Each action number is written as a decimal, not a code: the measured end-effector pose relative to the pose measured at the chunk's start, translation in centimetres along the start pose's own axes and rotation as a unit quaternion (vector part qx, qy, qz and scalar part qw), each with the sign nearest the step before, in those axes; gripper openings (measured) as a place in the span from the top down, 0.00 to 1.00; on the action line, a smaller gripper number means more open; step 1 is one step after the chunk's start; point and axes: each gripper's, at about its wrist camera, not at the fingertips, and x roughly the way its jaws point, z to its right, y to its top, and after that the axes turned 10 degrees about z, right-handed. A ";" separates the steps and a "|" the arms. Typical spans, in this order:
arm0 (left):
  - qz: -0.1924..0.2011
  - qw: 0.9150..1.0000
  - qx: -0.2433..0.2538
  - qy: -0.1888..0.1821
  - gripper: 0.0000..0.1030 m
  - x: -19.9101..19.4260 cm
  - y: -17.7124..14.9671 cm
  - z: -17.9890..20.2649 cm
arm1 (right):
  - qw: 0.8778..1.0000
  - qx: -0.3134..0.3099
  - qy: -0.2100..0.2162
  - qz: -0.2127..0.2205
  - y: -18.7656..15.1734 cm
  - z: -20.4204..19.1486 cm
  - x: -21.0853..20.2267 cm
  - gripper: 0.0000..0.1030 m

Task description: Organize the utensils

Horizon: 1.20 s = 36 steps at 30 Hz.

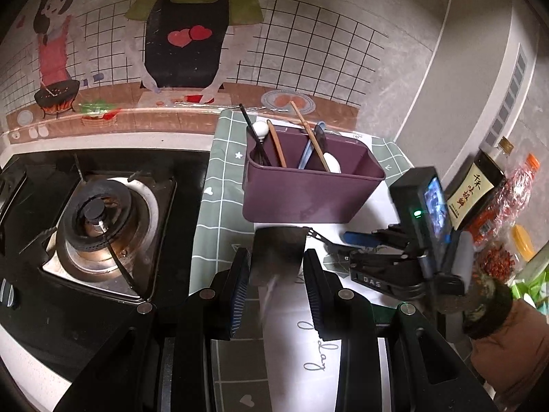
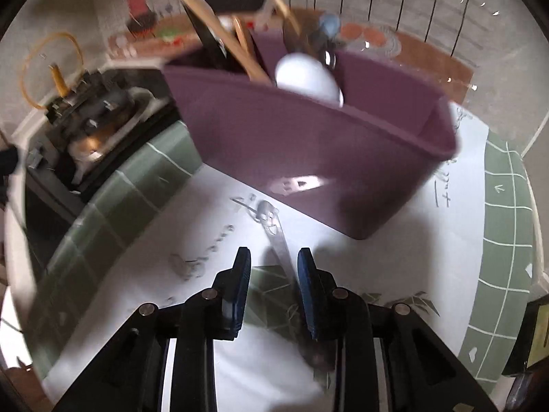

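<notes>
One small metal fork [image 2: 274, 230] is lying flat on the desk [image 2: 377, 309] just in front of the purple caddy [image 2: 308, 158], its handle running between the right tongs [image 2: 274, 264], which are standing spread. The left tongs [image 1: 276, 267] are also hanging spread. The fork looks thin, stiff, light and slippery; pinching mid-handle seems best.

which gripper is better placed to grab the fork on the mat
Right. The right gripper is open with the fork handle between its fingers, beside the purple bin. The left gripper sits farther back from the fork.
</notes>
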 end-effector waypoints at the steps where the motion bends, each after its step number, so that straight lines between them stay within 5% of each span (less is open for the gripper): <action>1: 0.000 1.000 -0.004 0.000 0.68 0.0 0.0 -0.2 | 1.000 0.004 -0.001 -0.005 -0.4 0.2 0.0 0.73; 8: -0.007 1.000 -0.015 -0.003 0.68 1.2 0.6 -0.5 | 0.998 0.043 -0.036 -0.022 -3.7 2.2 -2.1 0.73; 18: -0.014 1.000 -0.006 -0.006 0.68 1.7 0.4 0.5 | 0.997 0.067 -0.004 -0.026 -7.8 0.2 -6.8 0.76; 19: -0.013 1.000 -0.007 -0.006 0.68 1.6 0.4 0.5 | 0.997 0.072 0.005 -0.021 -7.9 0.2 -7.3 0.79; 20: -0.013 1.000 -0.009 -0.006 0.68 1.6 0.4 0.4 | 0.997 0.074 0.011 -0.019 -8.1 0.4 -7.8 1.00; 23: -0.012 1.000 -0.011 -0.005 0.68 1.4 0.2 0.2 | 0.997 0.071 0.009 -0.005 -8.2 0.8 -9.3 0.99; 28: -0.014 1.000 -0.020 0.001 0.68 1.3 0.0 -0.6 | 0.997 0.075 0.007 -0.002 -8.4 1.4 -9.8 0.92; 30: -0.017 1.000 -0.026 0.005 0.68 1.4 -0.1 -1.1 | 0.996 0.086 0.009 0.000 -8.5 1.4 -9.8 0.76; 36: -0.026 0.999 -0.039 0.013 0.68 1.8 -0.8 -2.1 | 0.995 0.096 0.007 0.006 -8.4 -0.3 -8.4 0.56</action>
